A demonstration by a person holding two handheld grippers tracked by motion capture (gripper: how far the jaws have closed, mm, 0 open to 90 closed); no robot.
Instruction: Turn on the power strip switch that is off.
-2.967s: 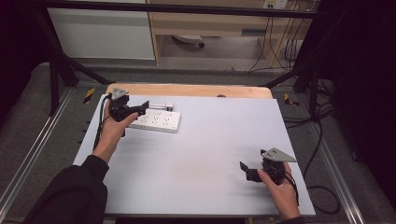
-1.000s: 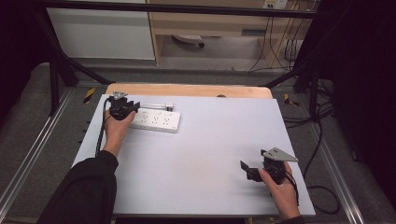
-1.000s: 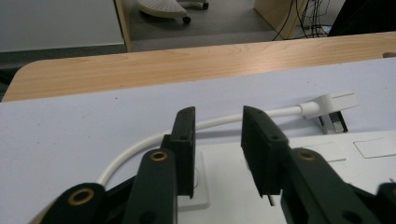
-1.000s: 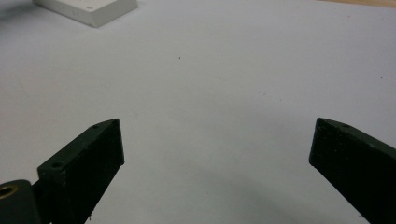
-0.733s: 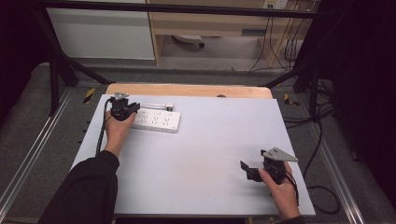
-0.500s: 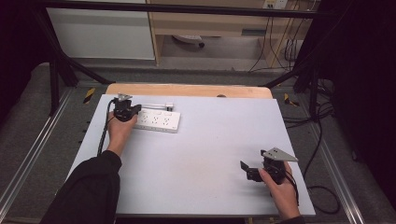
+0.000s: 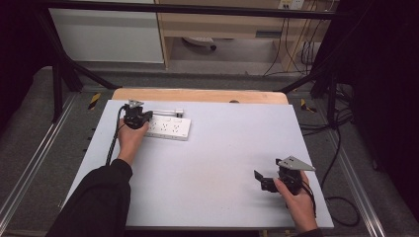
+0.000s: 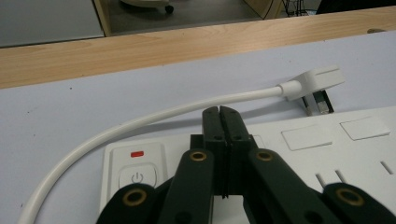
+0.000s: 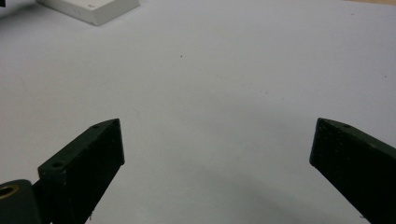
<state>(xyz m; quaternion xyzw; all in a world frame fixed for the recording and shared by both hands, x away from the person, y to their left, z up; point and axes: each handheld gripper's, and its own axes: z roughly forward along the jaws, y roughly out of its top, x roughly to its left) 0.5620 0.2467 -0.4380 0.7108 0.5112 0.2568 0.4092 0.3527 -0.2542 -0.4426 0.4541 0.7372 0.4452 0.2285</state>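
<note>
My left gripper [image 7: 134, 117] is pressed shut, holding nothing, over the white power strip [image 7: 168, 127] near the worktop's [image 7: 222, 163] far left corner. My right gripper [image 7: 267, 181] is wide open near the right front edge, bare worktop between them.

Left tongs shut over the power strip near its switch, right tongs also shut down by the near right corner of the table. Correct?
Not quite. The right tongs are open: the right gripper view shows their jaws spread wide over bare table. The rest holds: the left tongs are shut over the power strip near its switch.
</note>
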